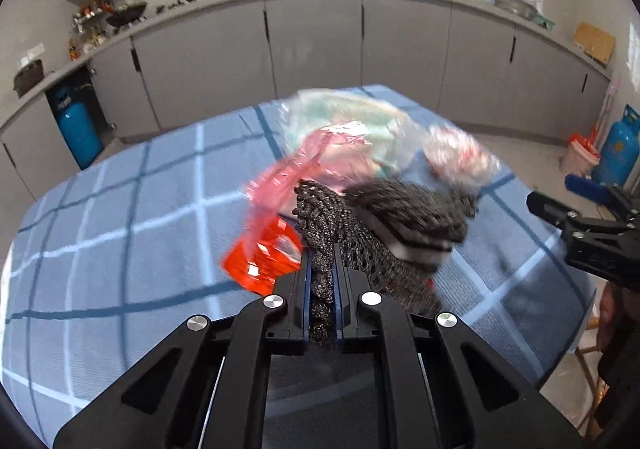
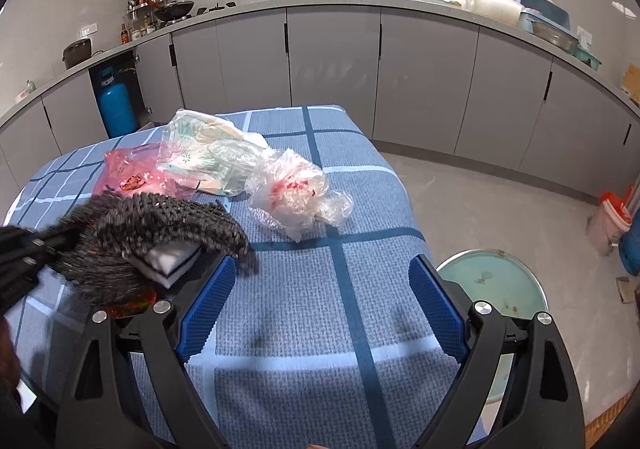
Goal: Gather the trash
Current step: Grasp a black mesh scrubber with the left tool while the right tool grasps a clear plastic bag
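My left gripper point(image 1: 321, 263) is shut on a dark grey knitted mesh point(image 1: 340, 225) that drapes over a black-and-white sponge block point(image 1: 416, 245). Under the mesh lies a red wrapper point(image 1: 260, 261). Beyond it are a pink plastic bag point(image 1: 296, 169), a clear bag of green-and-white packaging point(image 1: 344, 121) and a crumpled clear bag point(image 1: 460, 157). My right gripper point(image 2: 324, 289) stands open over the blue checked tablecloth point(image 2: 304, 329) with nothing between its blue pads point(image 2: 208, 301). In the right wrist view the mesh point(image 2: 152, 229) hangs just left of it, and the red-stained crumpled bag point(image 2: 296, 193) lies ahead.
A round teal basin point(image 2: 492, 289) sits on the floor beside the table's right edge. Grey cabinets point(image 2: 332, 57) with a sink counter run along the back. Blue gas cylinders point(image 2: 116, 105) and a small red-and-white bin point(image 2: 612, 217) stand on the floor.
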### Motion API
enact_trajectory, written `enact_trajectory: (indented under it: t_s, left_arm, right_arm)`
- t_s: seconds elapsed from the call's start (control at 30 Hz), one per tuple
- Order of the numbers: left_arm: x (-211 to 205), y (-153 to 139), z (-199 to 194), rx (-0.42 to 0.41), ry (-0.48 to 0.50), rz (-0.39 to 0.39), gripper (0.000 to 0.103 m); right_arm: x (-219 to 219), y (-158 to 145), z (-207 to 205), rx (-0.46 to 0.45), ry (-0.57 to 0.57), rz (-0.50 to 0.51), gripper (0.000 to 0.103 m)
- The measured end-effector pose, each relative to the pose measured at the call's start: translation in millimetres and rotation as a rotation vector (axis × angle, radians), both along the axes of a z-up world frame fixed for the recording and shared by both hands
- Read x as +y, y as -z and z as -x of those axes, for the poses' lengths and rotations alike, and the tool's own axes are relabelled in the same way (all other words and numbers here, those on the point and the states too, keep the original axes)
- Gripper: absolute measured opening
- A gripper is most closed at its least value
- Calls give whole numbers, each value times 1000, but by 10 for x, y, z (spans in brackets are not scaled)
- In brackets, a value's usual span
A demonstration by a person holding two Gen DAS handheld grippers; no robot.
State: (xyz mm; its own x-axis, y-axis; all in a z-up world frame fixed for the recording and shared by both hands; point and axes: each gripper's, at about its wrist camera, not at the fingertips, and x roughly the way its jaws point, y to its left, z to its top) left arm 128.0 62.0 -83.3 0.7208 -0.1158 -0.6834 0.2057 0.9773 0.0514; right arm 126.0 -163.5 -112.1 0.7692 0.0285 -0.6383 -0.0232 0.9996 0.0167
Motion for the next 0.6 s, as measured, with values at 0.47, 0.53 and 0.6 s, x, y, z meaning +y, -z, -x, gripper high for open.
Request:
enact_trajectory:
  t_s: [0.47, 0.53, 0.6]
  left_arm:
    - [431, -642, 108, -196, -138, -26, 9]
    - [483, -644, 26, -208, -171, -50, 9]
    - [539, -629, -58, -204, -196, -56, 9]
  right_arm:
    - [132, 45, -719, 6, -22, 24, 88]
    - [137, 116, -841, 27, -22, 22, 88]
    - [156, 171, -921, 45, -31, 20, 88]
